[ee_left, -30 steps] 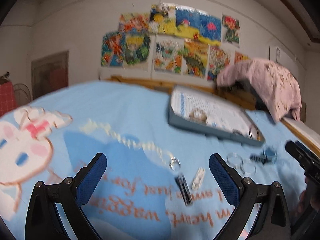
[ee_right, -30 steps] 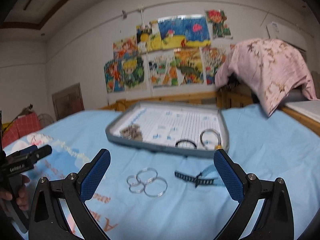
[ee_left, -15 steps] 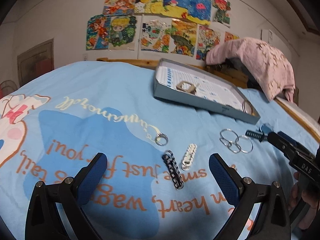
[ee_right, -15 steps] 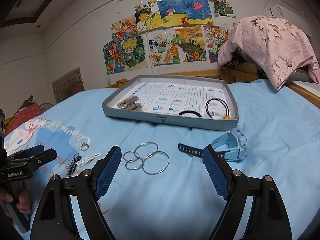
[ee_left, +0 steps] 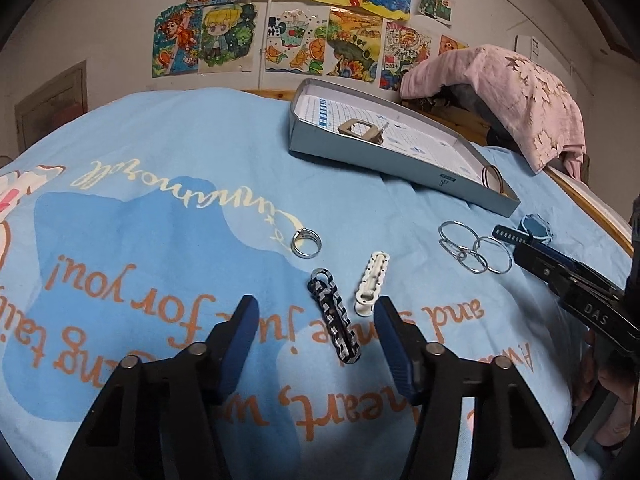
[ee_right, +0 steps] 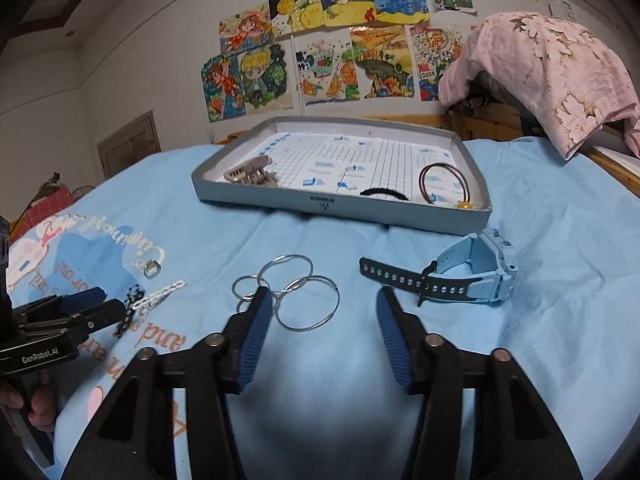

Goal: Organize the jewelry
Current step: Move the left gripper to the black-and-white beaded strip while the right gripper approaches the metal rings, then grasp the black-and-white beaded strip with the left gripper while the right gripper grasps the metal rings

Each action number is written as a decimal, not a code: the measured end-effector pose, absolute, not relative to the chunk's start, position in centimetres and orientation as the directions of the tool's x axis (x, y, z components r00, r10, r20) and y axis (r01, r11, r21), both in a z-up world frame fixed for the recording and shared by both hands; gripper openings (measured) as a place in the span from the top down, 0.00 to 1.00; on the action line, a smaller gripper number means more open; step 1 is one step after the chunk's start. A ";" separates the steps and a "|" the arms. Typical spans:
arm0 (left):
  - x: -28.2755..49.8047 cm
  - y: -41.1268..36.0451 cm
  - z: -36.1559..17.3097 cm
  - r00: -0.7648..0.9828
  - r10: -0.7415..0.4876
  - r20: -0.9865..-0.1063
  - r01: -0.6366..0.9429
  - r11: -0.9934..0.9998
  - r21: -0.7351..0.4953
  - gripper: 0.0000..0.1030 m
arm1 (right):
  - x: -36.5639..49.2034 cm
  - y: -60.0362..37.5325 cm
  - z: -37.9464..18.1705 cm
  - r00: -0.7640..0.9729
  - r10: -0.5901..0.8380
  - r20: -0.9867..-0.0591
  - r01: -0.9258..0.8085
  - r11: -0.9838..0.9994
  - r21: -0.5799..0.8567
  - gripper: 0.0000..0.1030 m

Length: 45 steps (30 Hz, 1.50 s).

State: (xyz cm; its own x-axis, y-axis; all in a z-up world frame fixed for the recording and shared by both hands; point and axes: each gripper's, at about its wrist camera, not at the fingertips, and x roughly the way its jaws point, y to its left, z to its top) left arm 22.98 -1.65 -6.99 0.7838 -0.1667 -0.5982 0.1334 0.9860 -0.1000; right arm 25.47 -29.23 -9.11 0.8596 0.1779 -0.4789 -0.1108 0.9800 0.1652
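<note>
Left gripper (ee_left: 314, 320) low over the blue bedspread (ee_left: 160, 152), jaws closing, pads not yet touching anything; black chain (ee_left: 334, 318) lies between the tips, white chain (ee_left: 372, 282) just beside the right finger. Small ring (ee_left: 306, 243) lies beyond. Right gripper (ee_right: 322, 312) jaws closing on nothing; linked hoops (ee_right: 292, 294) by its left finger, watch (ee_right: 472, 276) to its right. Tray (ee_right: 320, 202) behind holds clip (ee_right: 252, 174) and hair ties (ee_right: 442, 182).
</note>
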 end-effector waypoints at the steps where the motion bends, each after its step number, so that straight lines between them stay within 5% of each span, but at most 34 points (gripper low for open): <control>1: 23.0 -1.6 -7.0 0.781 -0.172 -0.600 0.137 0.985 -0.104 0.50 | 25.6 -29.2 -9.1 0.857 0.179 -0.483 -0.110 0.980 0.167 0.57; 20: 24.6 -1.6 -8.6 0.703 -0.253 -0.665 0.177 0.967 -0.181 0.85 | 29.0 -28.2 -10.9 0.772 0.214 -0.598 -0.120 0.974 0.193 0.72; 23: 24.6 -1.6 -8.7 0.698 -0.256 -0.669 0.176 0.967 -0.186 0.90 | 29.0 -28.0 -10.9 0.764 0.230 -0.603 -0.137 0.971 0.197 0.83; 28: 24.4 -1.7 -8.5 0.705 -0.269 -0.656 0.188 0.963 -0.192 0.90 | 28.9 -27.4 -10.9 0.753 0.267 -0.602 -0.183 0.963 0.197 0.96; 45: 22.2 -1.6 -5.0 0.761 -0.320 -0.564 0.218 0.945 -0.243 0.91 | 25.9 -27.4 -6.7 0.827 0.274 -0.491 -0.242 0.962 0.130 0.97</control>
